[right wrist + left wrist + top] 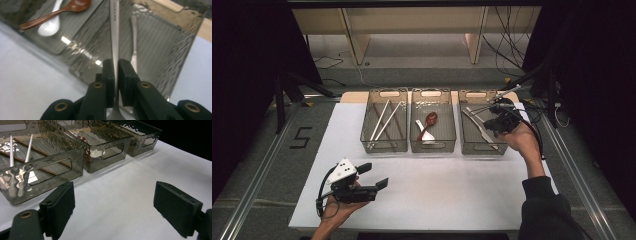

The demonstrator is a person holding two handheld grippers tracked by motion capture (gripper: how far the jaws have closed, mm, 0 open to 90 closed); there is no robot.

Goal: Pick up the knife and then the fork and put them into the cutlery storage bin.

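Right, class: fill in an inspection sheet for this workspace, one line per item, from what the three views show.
Surface: white table top, bare in front of the bins.
Job's things: metal utensil held over the right bin, another utensil lying inside; middle bin holds a brown spoon and white spoon; left bin holds chopsticks.
Clutter: nothing seen.
Grippers: left gripper open, empty; right gripper shut on the utensil's handle.
Cables: loose cables on the floor behind.
Surroundings: dark curtains, wooden frame.

Three bins [432, 146] wall off the far side — bare white mat [437, 190] lies open before them.
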